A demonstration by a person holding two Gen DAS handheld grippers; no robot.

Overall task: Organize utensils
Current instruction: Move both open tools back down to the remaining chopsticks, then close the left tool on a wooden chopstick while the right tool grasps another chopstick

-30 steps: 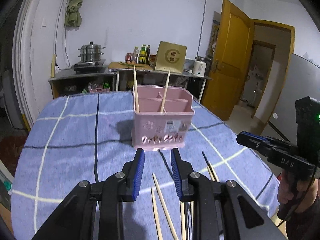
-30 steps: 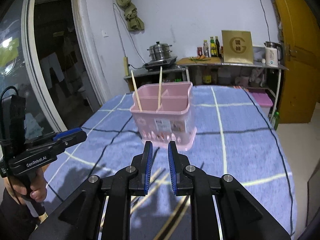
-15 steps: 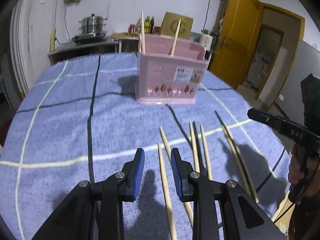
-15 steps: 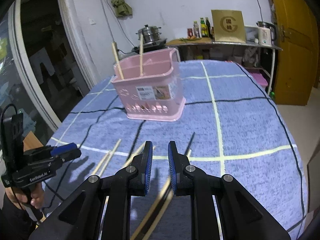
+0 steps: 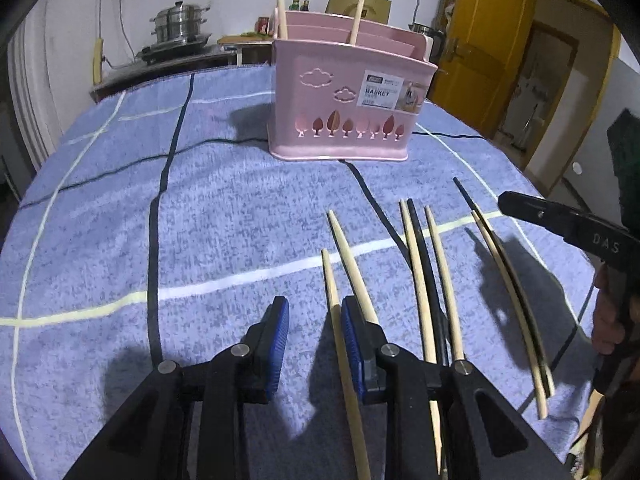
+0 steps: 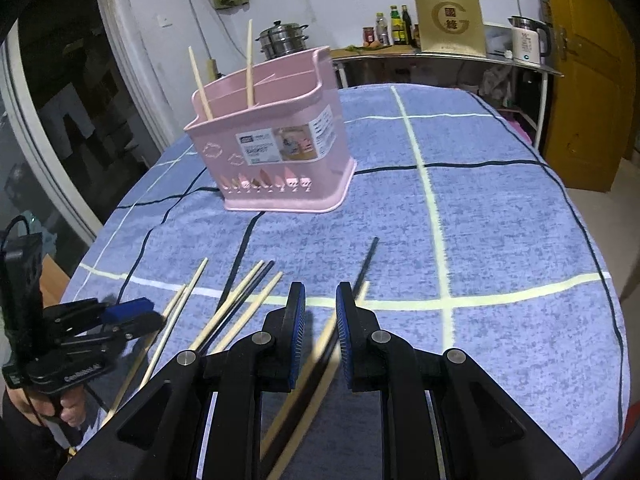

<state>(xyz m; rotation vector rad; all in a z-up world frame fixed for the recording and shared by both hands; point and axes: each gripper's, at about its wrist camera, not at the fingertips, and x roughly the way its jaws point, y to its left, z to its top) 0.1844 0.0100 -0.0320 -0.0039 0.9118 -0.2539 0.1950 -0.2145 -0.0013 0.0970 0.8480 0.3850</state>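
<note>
While left gripper [image 5: 314, 344] gapes, pale chopstick [image 5: 340, 344] lies between fingers.

Bare blue cloth [image 5: 224, 216] left of the scattered chopsticks [image 5: 420, 280]; pink basket [image 5: 344, 100] upright beyond them.

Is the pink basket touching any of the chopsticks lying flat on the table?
Apart. In the left wrist view, bare blue cloth shows between the pink basket and the nearest tips of the chopsticks on the table.
</note>
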